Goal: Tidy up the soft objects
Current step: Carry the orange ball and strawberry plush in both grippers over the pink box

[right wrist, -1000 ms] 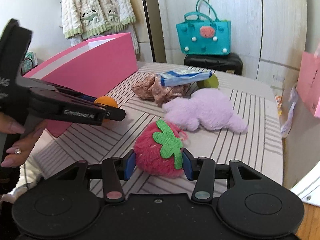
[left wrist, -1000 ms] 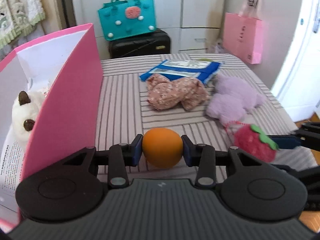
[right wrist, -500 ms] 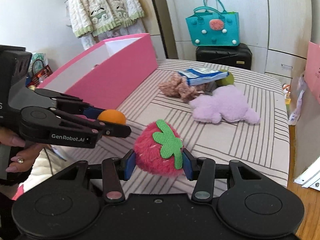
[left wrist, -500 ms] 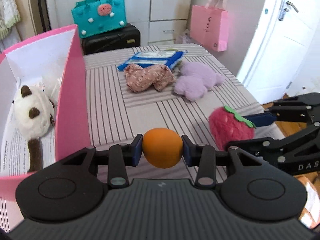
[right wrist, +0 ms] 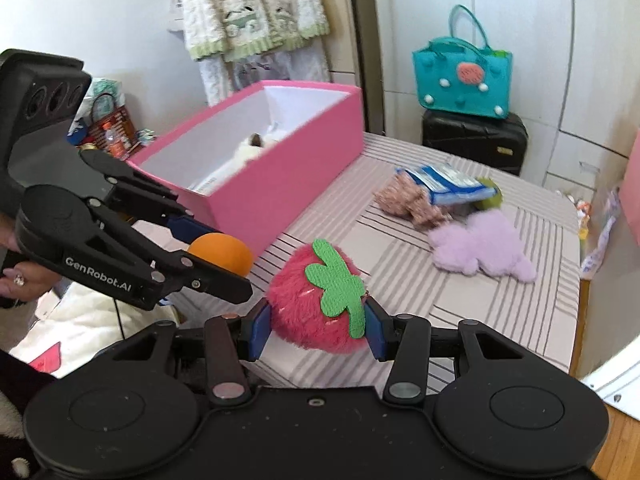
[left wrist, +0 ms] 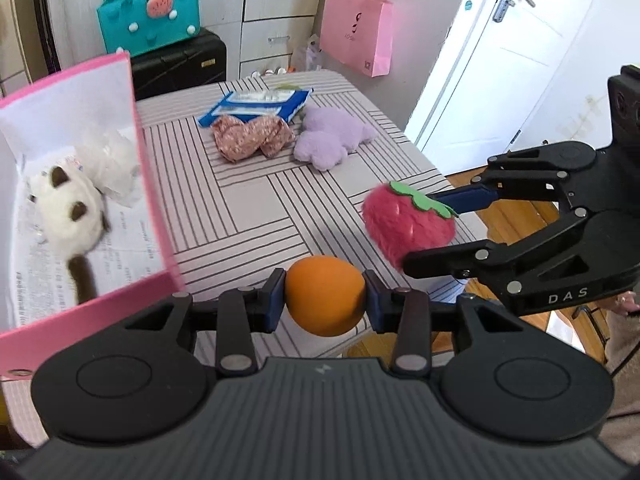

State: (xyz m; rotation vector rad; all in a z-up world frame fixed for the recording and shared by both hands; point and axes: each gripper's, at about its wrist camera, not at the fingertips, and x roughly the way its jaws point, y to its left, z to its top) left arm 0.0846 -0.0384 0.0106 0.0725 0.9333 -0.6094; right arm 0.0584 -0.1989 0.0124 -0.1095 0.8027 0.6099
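Left gripper [left wrist: 325, 303] marked "GenRobot.AI", jaws pinching orange ball [left wrist: 324, 295] above table [left wrist: 248, 204] beside pink box [right wrist: 280, 184]. Right gripper [right wrist: 316, 332] marked "DAS", jaws pinching plush strawberry [right wrist: 316, 304] above table's near edge.

black left gripper [left wrist: 325, 305] and right gripper [right wrist: 316, 330], blue pads, silver screws, white "genrobot.ai" lettering.
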